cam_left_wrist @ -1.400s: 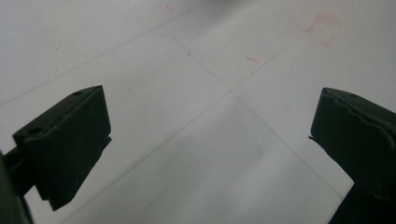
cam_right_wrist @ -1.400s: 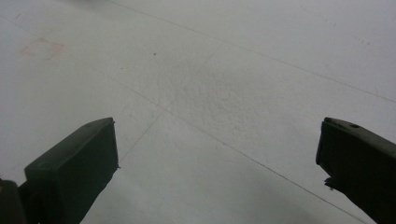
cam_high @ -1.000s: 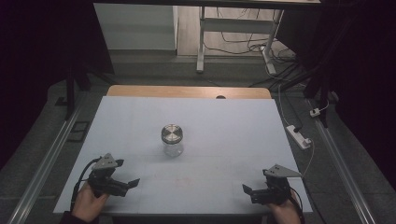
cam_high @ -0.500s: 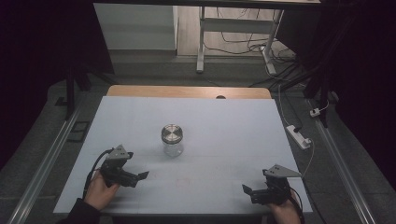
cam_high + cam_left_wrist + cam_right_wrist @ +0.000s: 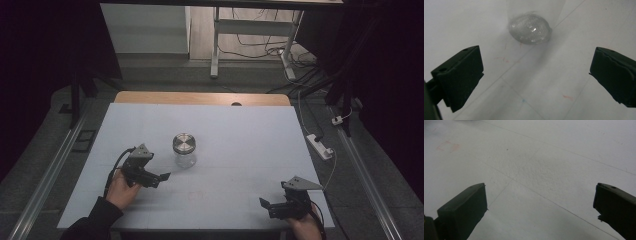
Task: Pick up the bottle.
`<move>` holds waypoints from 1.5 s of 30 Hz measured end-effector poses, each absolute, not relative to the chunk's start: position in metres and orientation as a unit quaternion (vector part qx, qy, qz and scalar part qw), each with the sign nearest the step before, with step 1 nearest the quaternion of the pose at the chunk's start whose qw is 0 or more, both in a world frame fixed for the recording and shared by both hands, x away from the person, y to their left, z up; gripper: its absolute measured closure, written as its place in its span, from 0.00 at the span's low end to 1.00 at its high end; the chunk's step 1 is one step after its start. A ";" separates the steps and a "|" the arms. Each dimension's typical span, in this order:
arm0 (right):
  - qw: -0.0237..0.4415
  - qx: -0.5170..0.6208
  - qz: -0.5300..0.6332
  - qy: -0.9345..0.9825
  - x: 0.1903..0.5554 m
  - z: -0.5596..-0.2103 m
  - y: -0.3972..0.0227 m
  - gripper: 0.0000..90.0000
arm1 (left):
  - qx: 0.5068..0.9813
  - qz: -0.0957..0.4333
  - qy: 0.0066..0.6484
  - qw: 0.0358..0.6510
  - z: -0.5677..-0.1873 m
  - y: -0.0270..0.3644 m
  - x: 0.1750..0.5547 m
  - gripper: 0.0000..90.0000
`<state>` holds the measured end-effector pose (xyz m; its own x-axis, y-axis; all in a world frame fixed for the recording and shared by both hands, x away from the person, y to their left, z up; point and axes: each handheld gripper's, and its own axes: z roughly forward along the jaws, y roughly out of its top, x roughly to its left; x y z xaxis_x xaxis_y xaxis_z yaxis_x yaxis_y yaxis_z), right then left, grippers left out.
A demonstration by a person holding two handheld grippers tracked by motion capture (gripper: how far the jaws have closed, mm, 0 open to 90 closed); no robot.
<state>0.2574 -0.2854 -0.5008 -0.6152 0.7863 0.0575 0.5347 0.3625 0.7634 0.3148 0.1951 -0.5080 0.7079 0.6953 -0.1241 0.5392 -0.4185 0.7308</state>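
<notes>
- A small glass jar [image 5: 184, 150] with a metal lid stands upright on the pale surface [image 5: 240, 130], a little left of its middle.
- The left gripper [image 5: 161, 177] is near the jar, on the person's side of it and slightly to its left, its jaws pointing toward the jar's base without touching it.
- In the left gripper view the jar [image 5: 529, 28] sits ahead of the jaws and beyond their tips, roughly centred between them; it looks blurred there, so its lower edge is hard to make out.
- The left jaws are spread wide and hold nothing.
- The right gripper [image 5: 264, 204] is well apart from the jar, far to its right and close to the surface's near edge.
- The right jaws are likewise spread wide with nothing between them; the right gripper view has bare surface [image 5: 544, 170] with faint lines ahead.
- A white power strip [image 5: 320, 145] lies on the floor to the right of the jar, off the surface.
</notes>
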 end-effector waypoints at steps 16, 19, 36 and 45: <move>0.159 0.408 0.392 0.809 0.258 -0.501 -0.286 0.00 | 0.843 0.106 0.342 0.402 -0.509 0.166 0.358 0.00; 0.159 0.408 0.392 0.809 0.258 -0.501 -0.286 0.00 | 0.842 0.102 0.340 0.406 -0.510 0.160 0.366 0.00; 0.159 0.407 0.391 0.810 0.258 -0.501 -0.286 0.00 | 0.855 0.105 0.318 0.396 -0.517 0.139 0.387 0.04; 0.160 0.406 0.392 0.810 0.258 -0.501 -0.286 0.00 | 0.858 0.115 0.305 0.398 -0.516 0.137 0.382 0.17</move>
